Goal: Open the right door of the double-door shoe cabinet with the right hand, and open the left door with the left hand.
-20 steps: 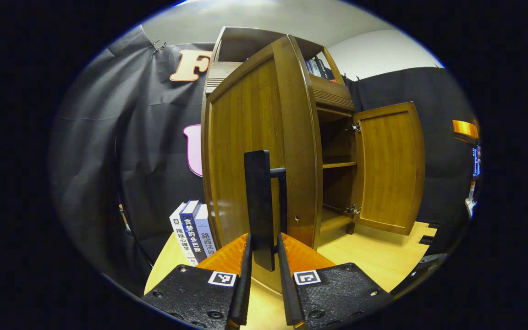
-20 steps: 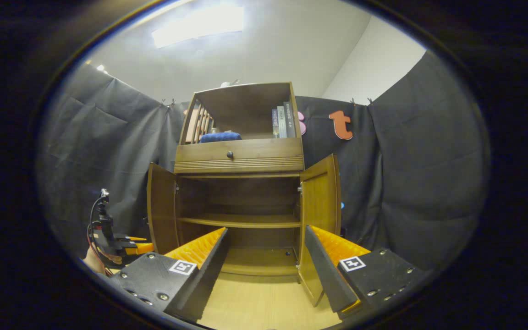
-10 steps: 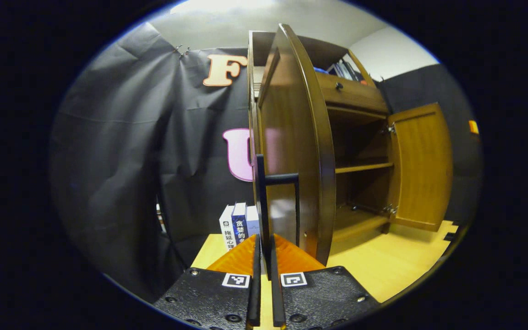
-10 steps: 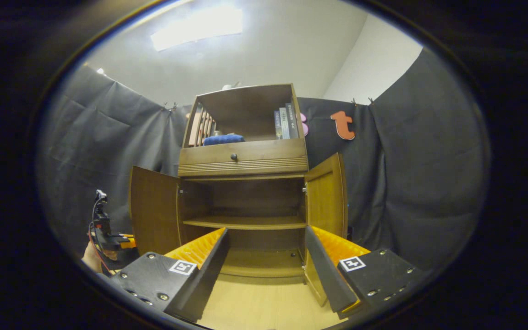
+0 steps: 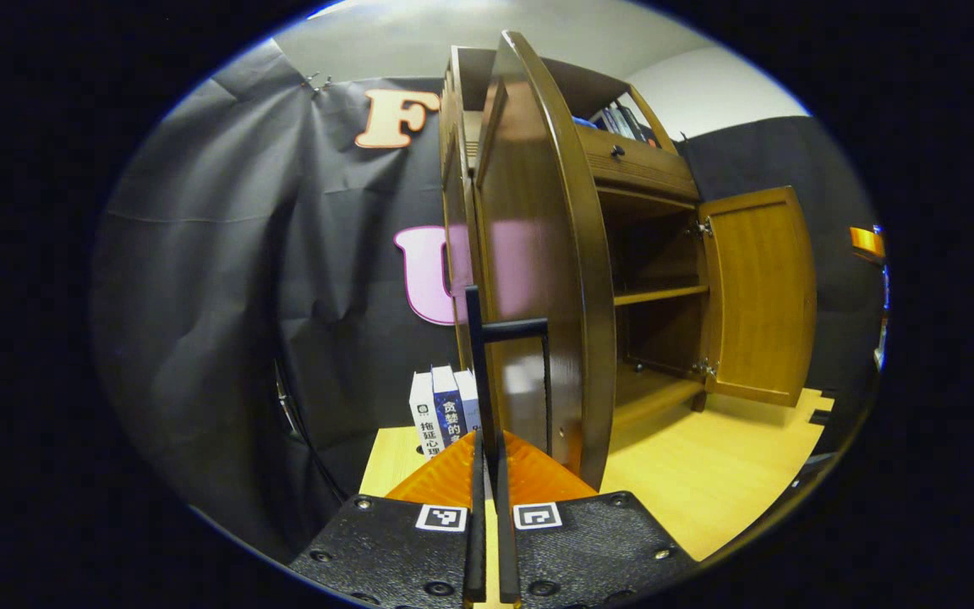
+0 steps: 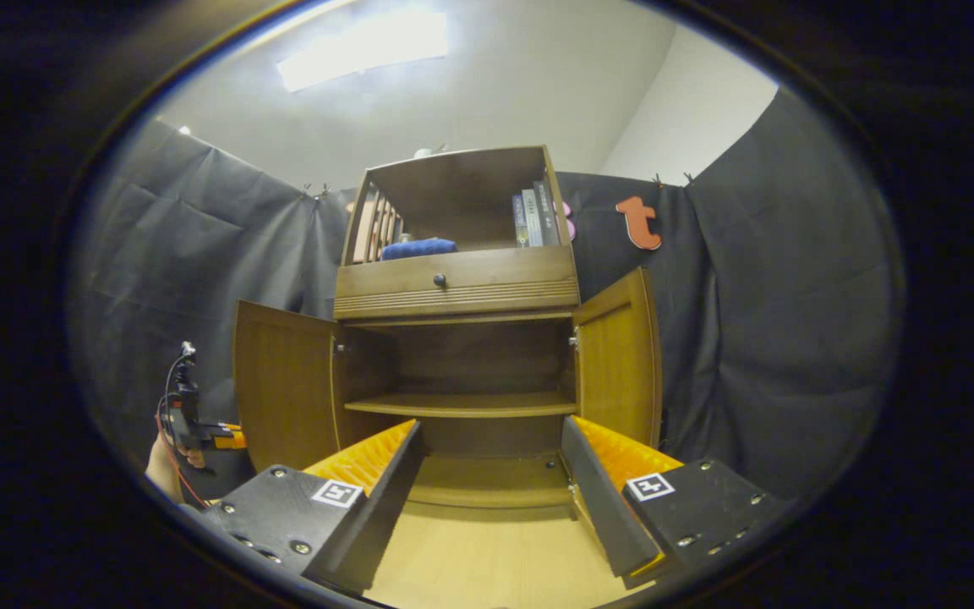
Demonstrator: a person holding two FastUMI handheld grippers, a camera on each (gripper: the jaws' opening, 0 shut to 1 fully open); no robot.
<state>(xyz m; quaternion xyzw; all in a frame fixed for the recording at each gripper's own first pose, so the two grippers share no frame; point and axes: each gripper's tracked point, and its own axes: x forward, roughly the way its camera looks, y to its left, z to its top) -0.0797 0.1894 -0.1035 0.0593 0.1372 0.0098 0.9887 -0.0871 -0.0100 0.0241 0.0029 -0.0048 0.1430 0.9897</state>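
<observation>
Right gripper view: shoe cabinet (image 6: 457, 279) seen with both doors swung open | right gripper (image 6: 487, 474) fingers spread, empty | left gripper (image 5: 488, 474) fingers clenched on left door (image 5: 538, 271) handle (image 5: 477, 372)

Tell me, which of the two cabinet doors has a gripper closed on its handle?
The left door: the left gripper is shut on its black handle. The right door stands open untouched, and the right gripper is open.

You can read Chinese titles on spines of the books (image 5: 445, 408) standing on the counter (image 5: 707, 482) left of the cabinet: white spine starts 拖延心, blue spine 贪婪的; rest cut off. Third spine hidden by the door handle. Square black-and-white fiducial markers (image 5: 440, 518) sit on the tongs' bodies, no text. Shelf books (image 6: 535, 216) up top too small to read.
</observation>
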